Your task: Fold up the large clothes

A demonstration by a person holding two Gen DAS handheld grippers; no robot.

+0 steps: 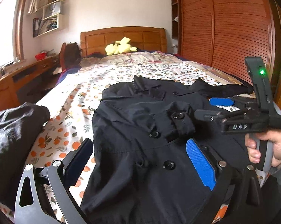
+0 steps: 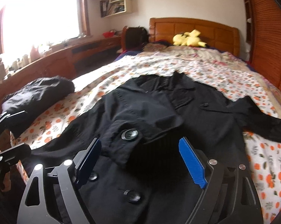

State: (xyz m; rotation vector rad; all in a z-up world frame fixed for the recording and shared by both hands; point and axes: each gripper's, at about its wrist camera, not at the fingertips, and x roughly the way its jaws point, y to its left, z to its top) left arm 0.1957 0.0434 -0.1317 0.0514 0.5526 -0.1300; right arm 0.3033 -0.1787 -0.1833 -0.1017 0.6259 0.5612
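A large black buttoned coat lies spread on the flowered bed cover, collar toward the headboard. One sleeve is folded across its chest, cuff up; the other sleeve stretches right. My left gripper is open above the coat's lower front. My right gripper comes in from the right, open, just beside the folded cuff. In the right wrist view the right gripper is open over the cuff, nothing between the pads. The coat fills that view.
Another dark garment lies bunched at the bed's left edge, also in the right wrist view. A yellow plush toy sits by the wooden headboard. A wooden desk runs along the left, a slatted wardrobe along the right.
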